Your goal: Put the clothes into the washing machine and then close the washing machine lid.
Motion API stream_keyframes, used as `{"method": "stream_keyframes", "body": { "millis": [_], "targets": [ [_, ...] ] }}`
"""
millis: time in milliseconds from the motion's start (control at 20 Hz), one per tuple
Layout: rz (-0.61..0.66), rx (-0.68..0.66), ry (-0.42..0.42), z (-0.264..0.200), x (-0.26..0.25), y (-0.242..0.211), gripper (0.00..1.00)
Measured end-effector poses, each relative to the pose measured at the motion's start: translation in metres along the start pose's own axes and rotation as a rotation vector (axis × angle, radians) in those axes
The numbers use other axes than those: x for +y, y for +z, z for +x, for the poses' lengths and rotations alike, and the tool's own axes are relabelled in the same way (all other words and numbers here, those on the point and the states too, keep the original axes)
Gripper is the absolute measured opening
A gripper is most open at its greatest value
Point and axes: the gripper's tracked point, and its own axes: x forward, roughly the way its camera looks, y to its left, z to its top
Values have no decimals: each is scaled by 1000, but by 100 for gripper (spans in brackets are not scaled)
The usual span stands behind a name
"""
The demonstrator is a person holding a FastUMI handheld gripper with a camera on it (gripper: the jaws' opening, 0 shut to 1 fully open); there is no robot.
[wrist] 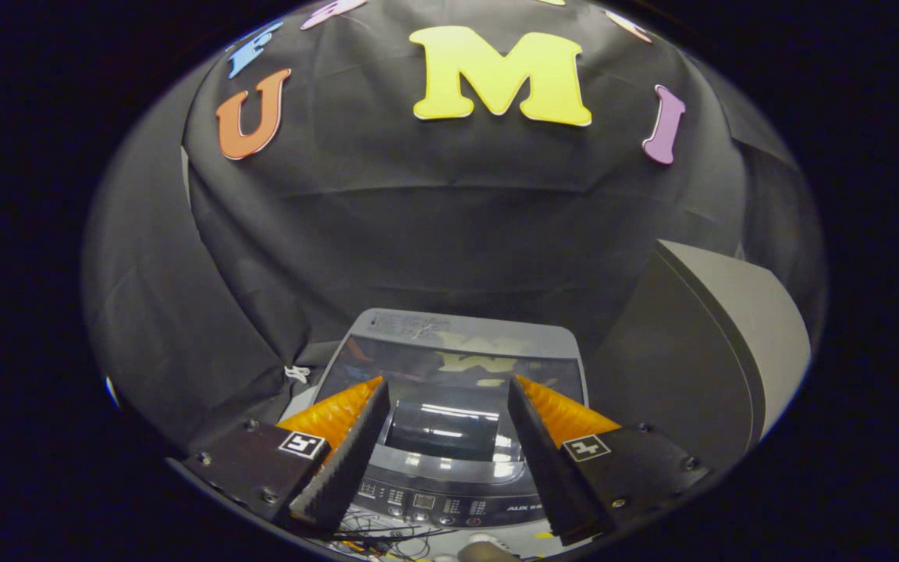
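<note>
The gripper (445, 390) hangs with fingers spread and empty above the washing machine (449, 406), which sits straight ahead and below, control panel (438, 503) nearest, glass lid (449, 371) lying flat and closed beyond the fingertips; no clothes seen; a grey box (719, 336) stands to its right

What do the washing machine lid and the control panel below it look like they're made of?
The washing machine lid, seen between and beyond the open gripper fingers, looks like dark tinted glass or glossy plastic: it mirrors the lights and wall sharply. Its frame seems matte grey plastic. The control panel, with small buttons, looks like glossy dark plastic, though the view leaves that open.
</note>
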Motion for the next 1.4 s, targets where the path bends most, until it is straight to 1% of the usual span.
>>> {"method": "stream_keyframes", "body": {
  "millis": [200, 350, 650, 900, 1100, 1200, 1400],
  "targets": [
    [29, -32, 18, -29, -5, 4, 96],
    [18, -89, 25, -63, -15, 11, 96],
    [0, -263, 44, -167, -59, 34, 96],
    [9, -391, 17, -256, -124, 43, 96],
    [-5, -475, -25, -328, -188, 28, 97],
    [4, -508, -42, -361, -224, 9, 97],
    [50, -543, -69, -419, -288, -44, 97]
  ]
}}
